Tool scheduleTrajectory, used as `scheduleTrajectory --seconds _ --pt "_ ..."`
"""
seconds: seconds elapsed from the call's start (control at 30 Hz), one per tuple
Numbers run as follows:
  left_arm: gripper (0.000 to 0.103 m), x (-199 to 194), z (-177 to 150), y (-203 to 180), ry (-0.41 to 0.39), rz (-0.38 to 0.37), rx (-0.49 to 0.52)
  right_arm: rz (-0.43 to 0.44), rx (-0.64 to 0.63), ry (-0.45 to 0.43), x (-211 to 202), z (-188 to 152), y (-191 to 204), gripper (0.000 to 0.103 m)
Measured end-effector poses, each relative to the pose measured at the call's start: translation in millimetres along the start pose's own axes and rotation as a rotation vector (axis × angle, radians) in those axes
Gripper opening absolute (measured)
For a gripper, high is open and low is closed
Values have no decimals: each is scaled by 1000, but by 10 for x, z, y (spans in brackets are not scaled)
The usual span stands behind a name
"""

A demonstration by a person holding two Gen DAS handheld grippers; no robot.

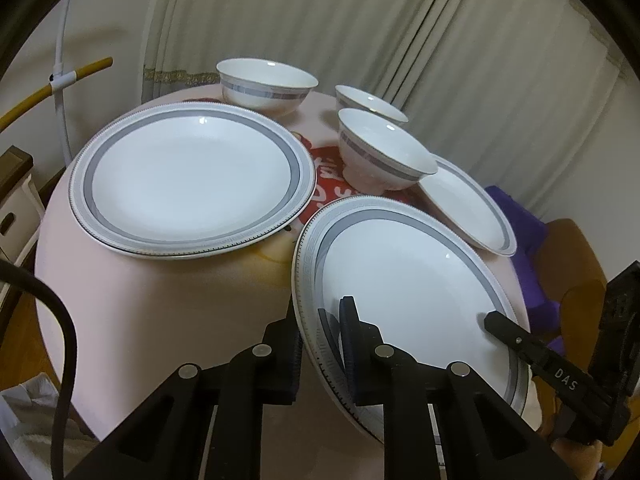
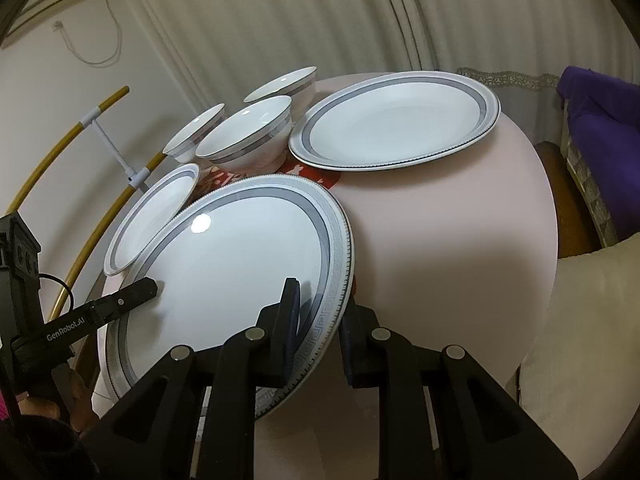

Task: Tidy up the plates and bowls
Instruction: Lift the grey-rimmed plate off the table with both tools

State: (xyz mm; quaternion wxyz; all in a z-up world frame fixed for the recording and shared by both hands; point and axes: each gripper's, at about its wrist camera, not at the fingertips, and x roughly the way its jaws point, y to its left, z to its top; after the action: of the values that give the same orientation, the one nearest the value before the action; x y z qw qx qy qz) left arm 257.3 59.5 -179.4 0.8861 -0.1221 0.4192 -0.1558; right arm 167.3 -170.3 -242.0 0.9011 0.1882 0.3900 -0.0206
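Left wrist: near plate (image 1: 400, 280) tilted

Left tool (image 1: 320, 344): angled downward, jaws clamped on the near plate (image 1: 400, 280) rim.
Right tool (image 2: 320, 328): angled downward, jaws gripping the same plate's opposite rim.

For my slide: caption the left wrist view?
Both tools grip the near plate's rim; another plate and bowls wait.

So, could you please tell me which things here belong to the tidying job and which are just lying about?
Job: near plate, pinched by left gripper and right gripper; large plate; small plate; left bowl; back bowl; front bowl.
Lying about: curtain; purple cloth; yellow hoop.
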Motion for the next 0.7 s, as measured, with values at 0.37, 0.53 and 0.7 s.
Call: scheduleTrajectory --seconds 0.37,0.53,0.7 --pt "13 -413 -17 80 -77 7 0 26 -29 -27 -125 39 175 19" --pt "13 -680 -9 230 -132 43 -22 65 -67 -35 -91 126 401 19" --pt "13 -870 26 476 -168 86 -58 113 -113 -26 64 255 695 19"
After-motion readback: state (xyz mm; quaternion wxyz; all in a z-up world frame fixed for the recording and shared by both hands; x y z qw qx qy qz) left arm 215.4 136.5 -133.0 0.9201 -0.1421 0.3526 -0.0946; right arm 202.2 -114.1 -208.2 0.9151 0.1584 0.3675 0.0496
